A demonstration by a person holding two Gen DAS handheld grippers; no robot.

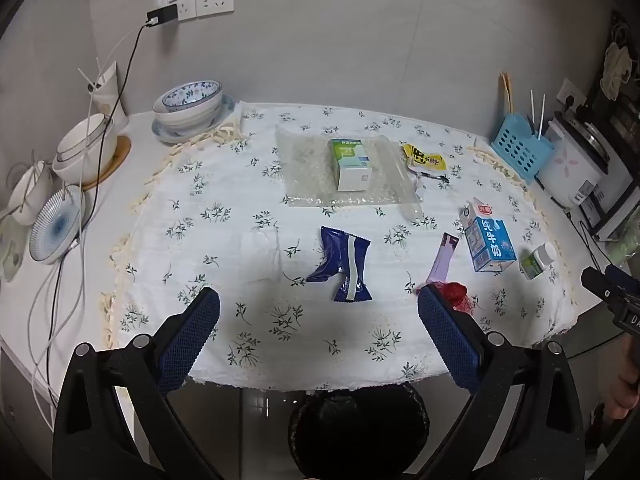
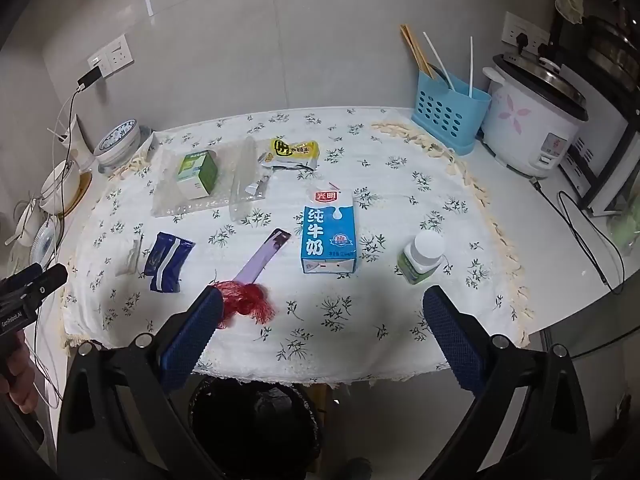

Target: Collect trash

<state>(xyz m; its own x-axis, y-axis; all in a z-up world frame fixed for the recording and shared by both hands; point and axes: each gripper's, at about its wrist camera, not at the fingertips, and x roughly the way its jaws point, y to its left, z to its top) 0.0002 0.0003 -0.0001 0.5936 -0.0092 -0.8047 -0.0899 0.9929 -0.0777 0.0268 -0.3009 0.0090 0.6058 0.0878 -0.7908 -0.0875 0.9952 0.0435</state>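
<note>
Trash lies on a floral tablecloth. A dark blue wrapper sits just beyond my left gripper, which is open and empty above the table's front edge. A blue milk carton, a purple wrapper, a red net and a small green bottle lie ahead of my right gripper, also open and empty. Farther back are a green-and-white box on bubble wrap and a yellow packet.
A black-lined bin stands on the floor under the table's front edge. Bowls and plates with cables crowd the left side. A blue utensil basket and a rice cooker stand at the back right.
</note>
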